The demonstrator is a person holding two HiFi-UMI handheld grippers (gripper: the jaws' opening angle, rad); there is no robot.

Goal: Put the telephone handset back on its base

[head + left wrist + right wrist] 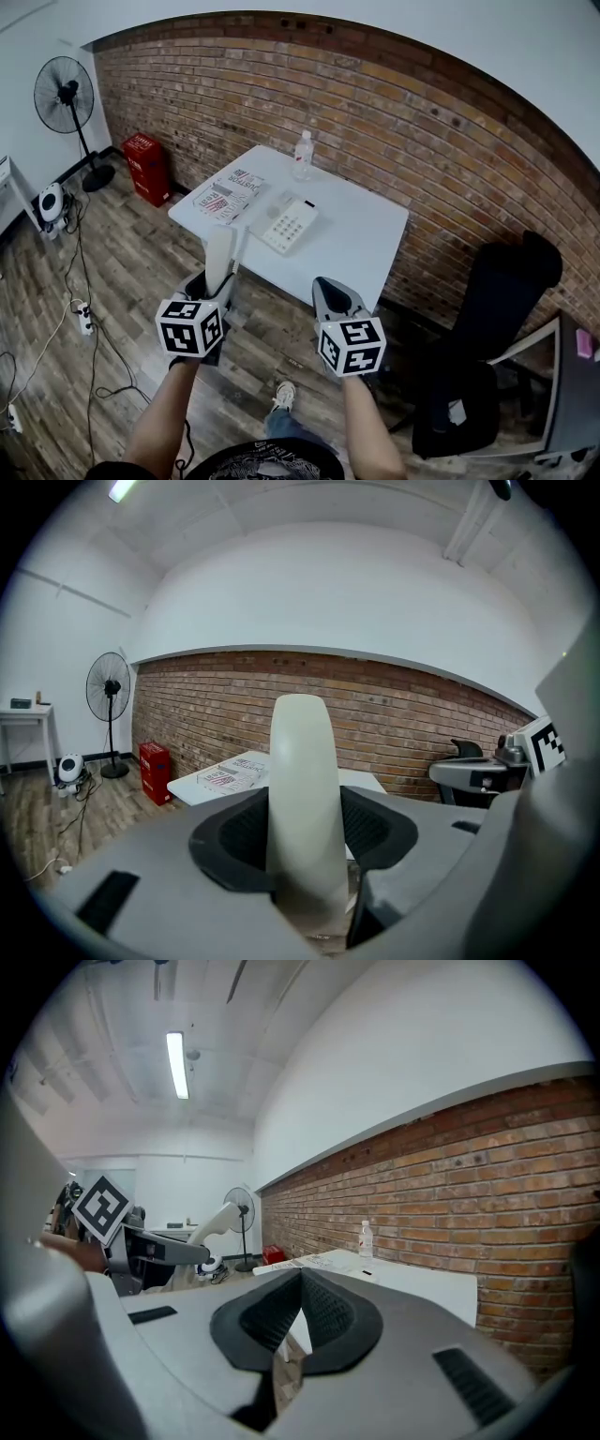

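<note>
A white telephone handset (221, 259) stands up from my left gripper (217, 281), whose jaws are shut on its lower end. In the left gripper view the handset (302, 799) fills the gap between the dark pads. The telephone base (290, 225), white with a keypad, lies on the white table (366, 234) ahead of both grippers. My right gripper (330, 292) is held in the air to the right, short of the table, its jaws shut with nothing between them (298, 1321). A curly cord is not visible.
On the table stand a clear bottle (303, 155) at the far edge and printed magazines (227, 195) at the left. A red box (148, 167) and a fan (67, 98) stand by the brick wall. A black office chair (492, 328) is to the right. Cables lie on the wooden floor.
</note>
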